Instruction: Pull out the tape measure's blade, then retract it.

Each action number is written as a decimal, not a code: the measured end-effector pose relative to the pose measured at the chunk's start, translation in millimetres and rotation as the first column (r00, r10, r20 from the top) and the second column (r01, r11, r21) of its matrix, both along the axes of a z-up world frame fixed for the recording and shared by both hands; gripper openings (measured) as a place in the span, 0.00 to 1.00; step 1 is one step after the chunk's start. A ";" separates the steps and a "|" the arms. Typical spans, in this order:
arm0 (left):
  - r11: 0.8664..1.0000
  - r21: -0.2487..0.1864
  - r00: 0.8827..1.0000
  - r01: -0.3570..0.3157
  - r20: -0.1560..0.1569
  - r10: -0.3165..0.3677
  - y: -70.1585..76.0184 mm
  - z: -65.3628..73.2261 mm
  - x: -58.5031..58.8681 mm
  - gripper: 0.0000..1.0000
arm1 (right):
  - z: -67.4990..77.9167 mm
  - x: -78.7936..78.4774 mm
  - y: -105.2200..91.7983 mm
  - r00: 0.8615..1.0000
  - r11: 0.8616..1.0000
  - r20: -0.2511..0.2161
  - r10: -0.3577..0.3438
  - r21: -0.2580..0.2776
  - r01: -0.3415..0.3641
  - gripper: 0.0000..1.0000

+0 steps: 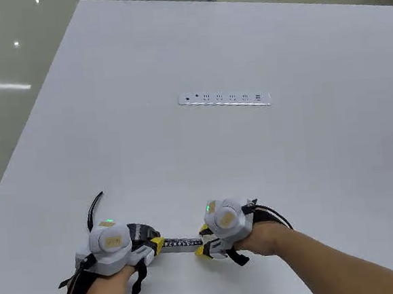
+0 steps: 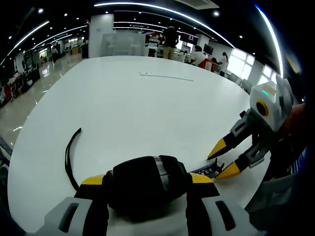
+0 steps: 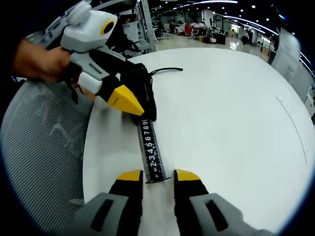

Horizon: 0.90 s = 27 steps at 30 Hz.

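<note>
– Tape measure with the black, rounded plastic case (image 2: 147, 189): where is it?
– Clamped between the two yellow-tipped jaws of the left hand-held gripper (image 2: 147, 179), one jaw on each side of the case, down on the white table (image 1: 218, 159) near its front edge. In the head view the case (image 1: 142, 231) sits just ahead of that hand-held gripper (image 1: 154, 244).
– And the blade?
– The dark blade with white numerals (image 3: 151, 147) is drawn out a short way (2 to 9 can be read along it). It lies flat on the table, running from the case (image 3: 142, 86) straight to the right hand-held gripper (image 3: 158, 176).
– Is the right one holding it?
– Its jaws stand narrow, with the blade's end in the gap between the yellow tips. Whether they actually pinch it I cannot tell. In the left gripper view the right hand-held gripper (image 2: 222, 161) comes in tilted, tips down at the end of the blade (image 2: 206, 170).
– Anything else around?
– A thin black cord (image 2: 69, 152) trails on the table to the left of the left hand-held gripper. A flat white power strip (image 1: 224, 98) lies well beyond both hand-held grippers, out towards the middle of the table.
</note>
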State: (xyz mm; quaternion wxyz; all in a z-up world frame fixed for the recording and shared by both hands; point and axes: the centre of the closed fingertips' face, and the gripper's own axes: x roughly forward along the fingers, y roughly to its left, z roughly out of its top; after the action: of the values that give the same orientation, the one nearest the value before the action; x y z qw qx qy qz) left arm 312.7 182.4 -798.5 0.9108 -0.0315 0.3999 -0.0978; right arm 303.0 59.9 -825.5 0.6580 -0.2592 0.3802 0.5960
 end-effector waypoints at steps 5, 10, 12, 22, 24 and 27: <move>1.000 -0.003 1.000 -0.002 0.000 0.002 0.0 0.1 0.4 0.60 | -2.8 -0.4 2.7 1.000 1.000 0.002 0.014 -0.010 -0.014 0.16; 1.000 -0.008 1.000 -0.006 -0.002 0.006 0.1 0.4 1.1 0.60 | -1.4 -0.7 3.6 0.999 0.999 0.024 0.038 -0.016 -0.038 0.16; 1.000 -0.010 1.000 -0.001 -0.003 0.001 -0.1 0.9 0.7 0.60 | -0.9 -1.2 7.2 0.999 0.999 0.028 0.043 -0.004 -0.043 0.16; 1.000 -0.016 1.000 0.014 -0.017 -0.015 -1.0 0.7 -0.6 0.60 | 1.2 -5.5 31.1 0.993 0.995 0.077 0.092 0.014 -0.094 0.14; 1.000 -0.018 1.000 0.014 -0.019 -0.015 -1.1 0.8 0.1 0.60 | 1.9 -5.1 32.2 0.993 0.995 0.080 0.092 0.016 -0.094 0.14; 1.000 -0.019 1.000 0.014 -0.022 -0.014 -1.5 1.1 0.8 0.60 | 1.6 -4.6 36.1 0.992 0.995 0.087 0.097 0.020 -0.099 0.14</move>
State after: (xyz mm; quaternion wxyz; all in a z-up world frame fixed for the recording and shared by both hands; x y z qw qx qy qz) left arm 313.4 180.9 -797.4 0.9052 -0.0383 0.4093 -0.1074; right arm 298.4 96.0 -823.9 0.6468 -0.2947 0.3312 0.6206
